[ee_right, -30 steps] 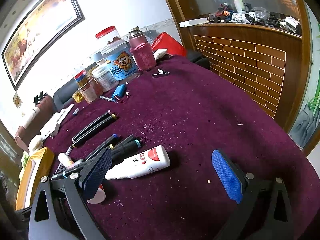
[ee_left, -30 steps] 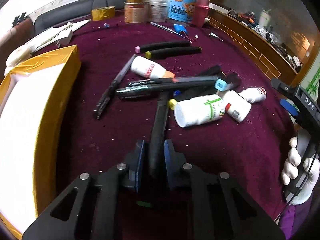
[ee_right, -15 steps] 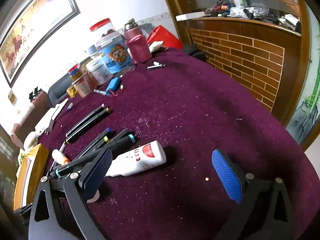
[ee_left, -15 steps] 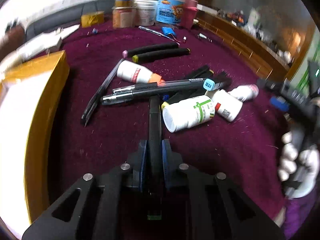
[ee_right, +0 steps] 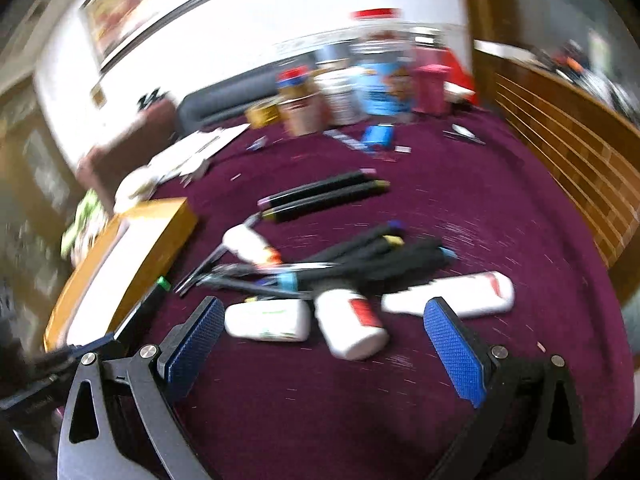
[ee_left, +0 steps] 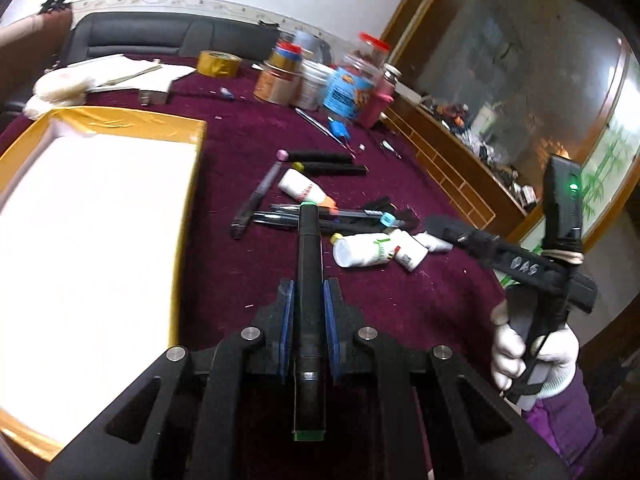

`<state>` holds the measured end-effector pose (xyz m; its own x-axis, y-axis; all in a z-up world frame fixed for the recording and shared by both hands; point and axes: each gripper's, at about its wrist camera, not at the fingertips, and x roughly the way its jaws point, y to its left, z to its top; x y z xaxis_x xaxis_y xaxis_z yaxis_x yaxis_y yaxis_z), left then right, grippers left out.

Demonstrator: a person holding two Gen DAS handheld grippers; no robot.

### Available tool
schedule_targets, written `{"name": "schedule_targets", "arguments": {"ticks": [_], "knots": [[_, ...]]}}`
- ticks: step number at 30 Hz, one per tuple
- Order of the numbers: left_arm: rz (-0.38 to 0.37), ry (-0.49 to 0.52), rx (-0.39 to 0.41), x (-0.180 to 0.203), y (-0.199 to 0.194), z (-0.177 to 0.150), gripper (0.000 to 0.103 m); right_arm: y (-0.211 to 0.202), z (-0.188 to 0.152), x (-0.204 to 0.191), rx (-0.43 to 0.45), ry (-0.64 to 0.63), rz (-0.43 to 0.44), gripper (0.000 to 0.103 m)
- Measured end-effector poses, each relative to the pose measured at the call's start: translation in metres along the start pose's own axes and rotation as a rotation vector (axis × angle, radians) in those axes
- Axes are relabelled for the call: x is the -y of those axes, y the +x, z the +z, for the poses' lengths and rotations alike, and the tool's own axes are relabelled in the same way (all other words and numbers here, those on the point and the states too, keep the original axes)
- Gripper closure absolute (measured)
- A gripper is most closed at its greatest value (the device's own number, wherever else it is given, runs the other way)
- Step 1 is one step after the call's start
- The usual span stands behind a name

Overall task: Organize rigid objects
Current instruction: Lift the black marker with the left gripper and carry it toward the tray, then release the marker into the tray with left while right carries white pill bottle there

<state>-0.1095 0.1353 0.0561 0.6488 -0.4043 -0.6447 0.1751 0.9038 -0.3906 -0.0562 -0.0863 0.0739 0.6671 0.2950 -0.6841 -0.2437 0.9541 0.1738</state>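
Observation:
My left gripper (ee_left: 308, 288) is shut on a black marker with green ends (ee_left: 309, 256), held off the table and pointing at the pile. The pile of black pens and markers (ee_left: 320, 216) lies on the maroon cloth with white bottles (ee_left: 360, 250) beside it. In the blurred right wrist view my right gripper (ee_right: 324, 304) is open above the cloth, with nothing gripped. Just ahead of its pads lie three white bottles: one with green print (ee_right: 268, 320), one with a red label (ee_right: 352, 328) and a longer one (ee_right: 448, 296). Two black markers (ee_right: 324, 196) lie side by side farther back.
A gold box with a white inside (ee_left: 188, 200) fills the left. Jars and tins (ee_left: 320, 80), a tape roll (ee_left: 218, 63) and papers (ee_left: 120, 76) stand at the back. A wooden ledge (ee_left: 460, 160) borders the table on the right. A gloved hand (ee_left: 532, 352) holds the right gripper.
The left jaws closed on the marker and lifted it off the pile, swinging toward the box. The right gripper rolled and swung left, so the bottles now lie before its pads.

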Motion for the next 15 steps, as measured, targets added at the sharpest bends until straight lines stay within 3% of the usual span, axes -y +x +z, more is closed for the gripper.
{"name": "schedule_targets", "arguments": {"ticks": [5, 7, 9, 12, 15], "knots": [[0.000, -0.064, 0.041, -0.029, -0.027, -0.005, 0.091, 0.037, -0.003, -0.069, -0.113, -0.292, -0.036, 0.005], [0.004, -0.087, 0.056, -0.041, -0.033, -0.006, 0.091, 0.047, -0.008, -0.086, -0.141, -0.368, -0.092, 0.012], [0.007, -0.109, 0.064, -0.052, -0.038, -0.007, 0.091, 0.049, -0.010, -0.088, -0.157, -0.355, -0.141, 0.015], [0.003, -0.133, 0.070, -0.066, -0.043, -0.008, 0.091, 0.036, -0.017, -0.075, -0.127, -0.233, -0.148, 0.016], [-0.001, -0.145, 0.069, -0.076, -0.044, -0.007, 0.091, 0.036, -0.021, -0.073, -0.110, -0.217, -0.167, 0.016]]}}
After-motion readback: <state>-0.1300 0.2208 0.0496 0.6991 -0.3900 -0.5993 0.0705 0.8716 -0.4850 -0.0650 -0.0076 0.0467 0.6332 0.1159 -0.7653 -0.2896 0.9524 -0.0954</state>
